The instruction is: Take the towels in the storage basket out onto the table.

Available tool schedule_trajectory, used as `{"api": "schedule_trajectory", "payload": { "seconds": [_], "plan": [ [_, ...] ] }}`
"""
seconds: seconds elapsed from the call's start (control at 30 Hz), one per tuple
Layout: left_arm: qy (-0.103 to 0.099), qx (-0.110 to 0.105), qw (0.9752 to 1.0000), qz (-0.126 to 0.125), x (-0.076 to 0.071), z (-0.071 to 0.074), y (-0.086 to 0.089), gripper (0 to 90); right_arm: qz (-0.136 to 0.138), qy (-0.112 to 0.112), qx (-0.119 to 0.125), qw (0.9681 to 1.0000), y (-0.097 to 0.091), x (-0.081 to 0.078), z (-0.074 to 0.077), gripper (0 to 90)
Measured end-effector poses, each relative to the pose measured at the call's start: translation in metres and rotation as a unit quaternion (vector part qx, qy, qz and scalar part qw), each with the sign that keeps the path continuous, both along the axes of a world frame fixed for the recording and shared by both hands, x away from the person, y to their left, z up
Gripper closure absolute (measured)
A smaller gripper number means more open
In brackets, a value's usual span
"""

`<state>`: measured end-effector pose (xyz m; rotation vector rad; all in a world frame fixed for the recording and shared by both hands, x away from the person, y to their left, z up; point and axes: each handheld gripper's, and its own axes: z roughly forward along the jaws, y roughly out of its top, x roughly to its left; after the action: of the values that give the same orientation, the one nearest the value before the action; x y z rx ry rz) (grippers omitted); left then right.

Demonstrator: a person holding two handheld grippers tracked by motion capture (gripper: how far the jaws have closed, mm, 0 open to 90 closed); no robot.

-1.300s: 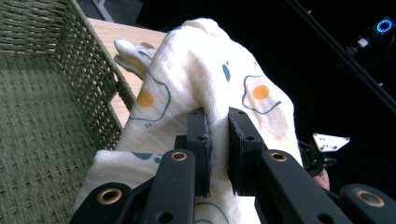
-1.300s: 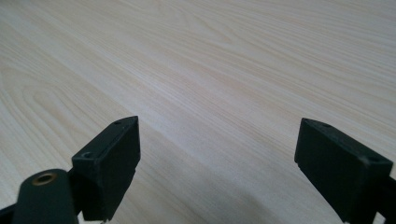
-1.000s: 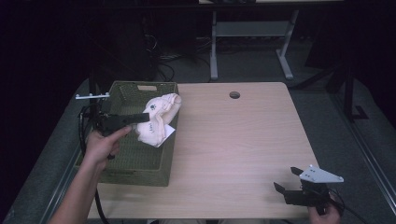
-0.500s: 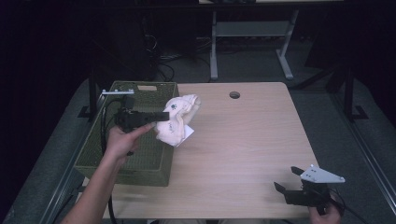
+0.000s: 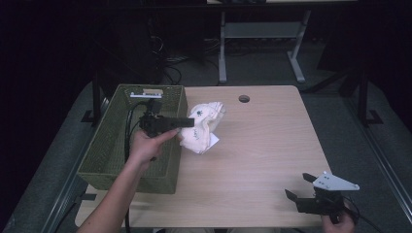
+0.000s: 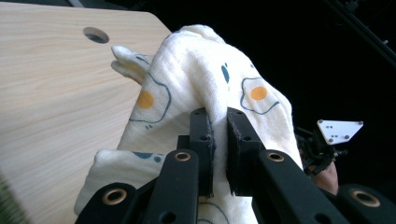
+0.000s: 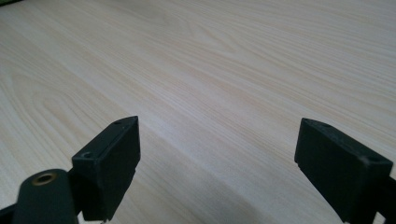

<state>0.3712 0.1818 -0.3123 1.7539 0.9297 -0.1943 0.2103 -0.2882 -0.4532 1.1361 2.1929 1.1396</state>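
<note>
A white cloth (image 5: 204, 126) printed with fried eggs hangs bunched just right of the green wire basket (image 5: 111, 145), its lower end touching the wooden table (image 5: 262, 145). My left gripper (image 5: 190, 121) is shut on a fold of it; the left gripper view shows the cloth (image 6: 196, 79) draped over the pinched jaws of that gripper (image 6: 219, 116). My right gripper (image 5: 297, 187) rests open near the table's front right corner, and in the right gripper view that gripper (image 7: 217, 140) has only bare table (image 7: 210, 60) between its jaws.
The green basket stands along the table's left side. A round cable hole (image 5: 244, 99) sits near the far edge. Beyond the table are a white desk frame (image 5: 262, 39) and dark floor. The other gripper's grey plate (image 6: 338, 130) shows far off in the left gripper view.
My left gripper has carried the cloth to the right, from above the basket out over its right rim onto the table. The right gripper has stayed put.
</note>
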Motion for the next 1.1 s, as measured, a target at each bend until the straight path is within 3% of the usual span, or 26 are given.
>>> {"api": "schedule_trajectory", "payload": {
  "seconds": [0.6,0.67,1.1],
  "plan": [
    [-0.004,0.026,0.9993,-0.027,0.006,-0.012,-0.063,82.4,-0.002,-0.005,0.008,1.0000,-0.006,-0.002,0.001,14.0],
    [0.001,0.025,0.9992,-0.031,0.007,-0.017,-0.070,82.4,-0.002,-0.006,0.008,1.0000,-0.007,-0.002,0.001,14.0],
    [0.011,0.067,0.9971,-0.034,0.013,-0.052,-0.109,82.3,0.000,-0.005,0.006,1.0000,-0.005,-0.001,0.001,14.0]
  ]
}}
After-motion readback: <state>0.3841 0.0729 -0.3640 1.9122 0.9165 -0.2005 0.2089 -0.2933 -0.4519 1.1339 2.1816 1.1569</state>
